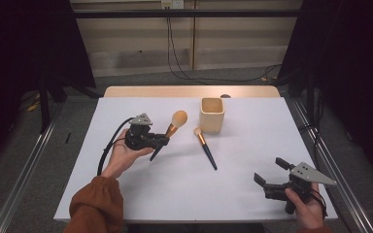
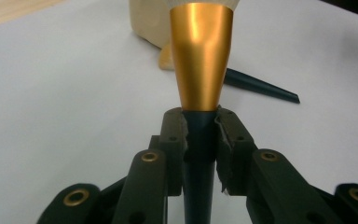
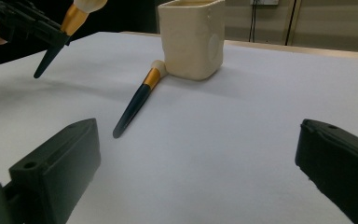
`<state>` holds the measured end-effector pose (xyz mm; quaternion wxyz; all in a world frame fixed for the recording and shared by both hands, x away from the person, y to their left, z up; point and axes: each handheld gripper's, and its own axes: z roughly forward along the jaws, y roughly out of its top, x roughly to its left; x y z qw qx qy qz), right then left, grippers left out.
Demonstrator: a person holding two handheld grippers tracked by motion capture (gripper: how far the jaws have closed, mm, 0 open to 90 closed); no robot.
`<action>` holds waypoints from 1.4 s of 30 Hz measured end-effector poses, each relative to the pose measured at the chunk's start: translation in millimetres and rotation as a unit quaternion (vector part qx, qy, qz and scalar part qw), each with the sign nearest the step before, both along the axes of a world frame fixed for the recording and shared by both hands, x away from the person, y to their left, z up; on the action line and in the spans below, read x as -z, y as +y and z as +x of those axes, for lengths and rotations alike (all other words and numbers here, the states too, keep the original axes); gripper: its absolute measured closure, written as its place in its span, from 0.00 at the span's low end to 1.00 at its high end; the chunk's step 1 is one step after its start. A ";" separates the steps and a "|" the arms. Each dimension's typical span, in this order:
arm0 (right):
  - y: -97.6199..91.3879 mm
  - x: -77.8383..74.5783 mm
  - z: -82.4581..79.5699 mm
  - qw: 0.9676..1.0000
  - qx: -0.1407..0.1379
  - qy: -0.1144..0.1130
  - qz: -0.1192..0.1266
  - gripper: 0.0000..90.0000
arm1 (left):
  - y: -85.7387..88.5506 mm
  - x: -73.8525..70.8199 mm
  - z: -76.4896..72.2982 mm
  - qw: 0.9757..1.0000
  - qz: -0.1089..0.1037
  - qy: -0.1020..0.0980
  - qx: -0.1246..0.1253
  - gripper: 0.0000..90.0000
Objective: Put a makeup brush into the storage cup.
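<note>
left gripper [image 1: 161,141], clamped on the dark handle of a brush [image 1: 171,130] held off the table [image 1: 252,189], bristles tilted up toward the cup [image 1: 211,114] just to its right. a second brush [image 1: 205,146] lies flat, head at the cup's base. right gripper [image 1: 268,171], jaws wide and empty, stands well apart, so the left is nearer the cup.

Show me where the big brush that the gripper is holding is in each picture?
High view: big brush left of center, clamped in the left gripper.
Left gripper view: center, gold collar rising between the jaws.
Right gripper view: top left.
Shared landmark: the cream cup.
</note>
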<state>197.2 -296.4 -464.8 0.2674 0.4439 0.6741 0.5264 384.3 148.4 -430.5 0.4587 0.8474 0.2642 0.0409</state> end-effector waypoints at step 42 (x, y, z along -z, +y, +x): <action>11.0 -5.7 1.1 1.000 -0.015 -0.015 0.020 0.00 | -8.0 1.8 -66.6 0.991 -0.114 -0.066 -0.026 0.83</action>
